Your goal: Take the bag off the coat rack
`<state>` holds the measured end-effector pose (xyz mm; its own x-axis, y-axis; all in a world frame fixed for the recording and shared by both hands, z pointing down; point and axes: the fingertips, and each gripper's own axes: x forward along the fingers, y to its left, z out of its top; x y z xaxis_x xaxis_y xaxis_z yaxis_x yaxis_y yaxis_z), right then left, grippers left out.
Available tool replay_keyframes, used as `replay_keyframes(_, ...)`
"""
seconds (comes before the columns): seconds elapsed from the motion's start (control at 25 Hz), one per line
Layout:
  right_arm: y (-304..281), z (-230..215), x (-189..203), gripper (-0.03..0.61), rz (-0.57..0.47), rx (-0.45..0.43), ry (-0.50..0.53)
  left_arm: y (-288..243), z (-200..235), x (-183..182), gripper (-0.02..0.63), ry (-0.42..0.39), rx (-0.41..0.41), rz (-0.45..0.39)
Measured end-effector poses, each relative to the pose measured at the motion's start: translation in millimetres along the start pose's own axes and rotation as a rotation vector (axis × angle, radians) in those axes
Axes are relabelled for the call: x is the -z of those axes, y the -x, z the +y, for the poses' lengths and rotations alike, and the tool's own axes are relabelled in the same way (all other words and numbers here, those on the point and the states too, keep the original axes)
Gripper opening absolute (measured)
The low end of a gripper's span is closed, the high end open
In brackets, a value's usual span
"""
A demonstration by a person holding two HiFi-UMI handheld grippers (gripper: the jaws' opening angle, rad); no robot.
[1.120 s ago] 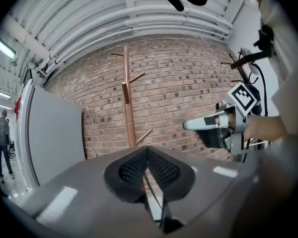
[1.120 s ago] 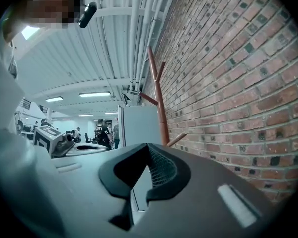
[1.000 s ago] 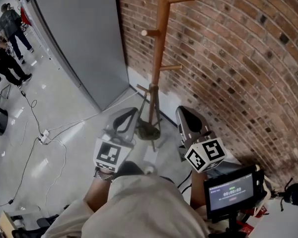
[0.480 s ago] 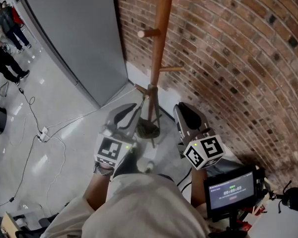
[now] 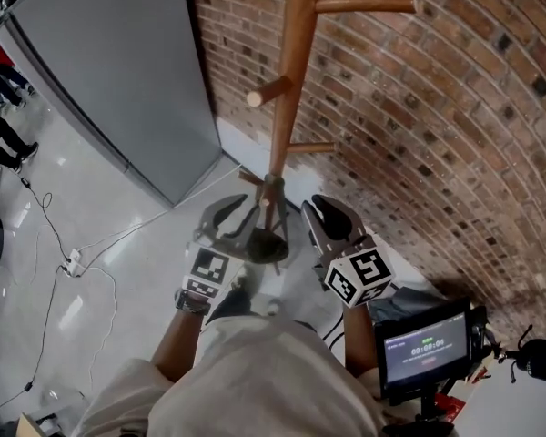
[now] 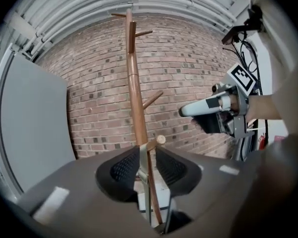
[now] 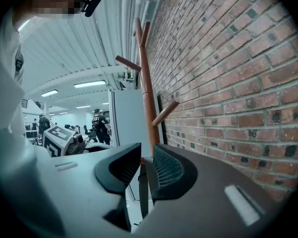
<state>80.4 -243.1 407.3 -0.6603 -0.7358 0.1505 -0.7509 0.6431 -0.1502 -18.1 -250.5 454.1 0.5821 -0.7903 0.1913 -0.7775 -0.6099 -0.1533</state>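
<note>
Left gripper and right gripper low at the coat rack foot, both jaws slightly apart, gripping nothing, dark lump there, possibly the bag, brick wall behind.

The person wears a pale beige short-sleeved shirt and a dark band on the left wrist. The grey plastic left gripper and its matching right gripper each have black, mesh-textured pads, white rectangular marks on the shell, and a white cube with black square markers.
</note>
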Motion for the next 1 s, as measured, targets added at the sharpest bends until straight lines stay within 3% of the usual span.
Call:
replay_keyframes(0.44,-38,-9,56,0.098,0.085,-0.018,0.023,-31,-1,39,0.129,0.012,0.110,0.041)
replay_keyframes(1.0,-71,-8,88,0.152,0.164,-0.015,0.048,-56,1,67,0.141,0.033,0.131,0.092)
